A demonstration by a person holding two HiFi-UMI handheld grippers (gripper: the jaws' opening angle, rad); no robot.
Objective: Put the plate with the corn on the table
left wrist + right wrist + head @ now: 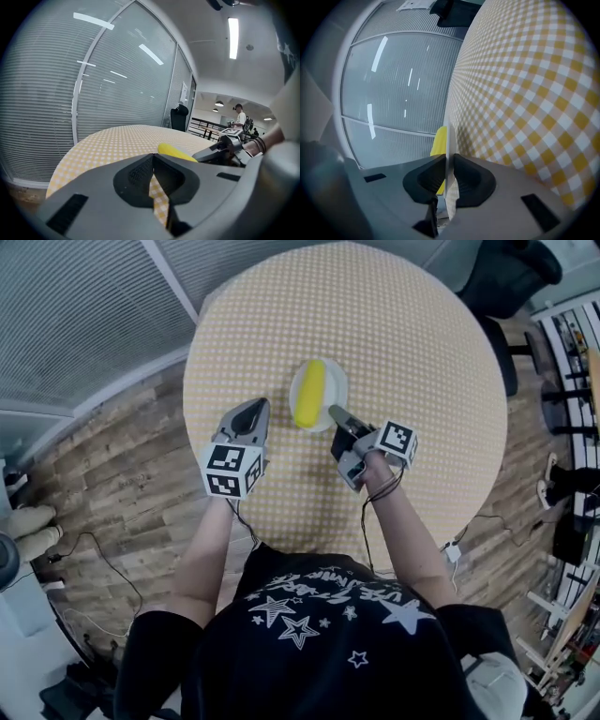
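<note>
A white plate (338, 383) bearing a yellow corn cob (310, 393) is over the near middle of the round yellow-checked table (403, 334). My right gripper (335, 412) is shut on the plate's near rim. In the right gripper view the plate (450, 133) shows edge-on between the pads, with the corn (438, 140) behind it. Whether the plate rests on the cloth I cannot tell. My left gripper (257, 407) hovers just left of the plate, shut and holding nothing. Its own view shows the corn (176, 151) past its tips (153, 160).
A glass wall with blinds (84, 315) curves round the table's left side above a wooden floor (103, 474). A black chair (506, 277) stands at the far right edge. Shelving (577, 343) lines the right side. A person (240, 117) stands far off.
</note>
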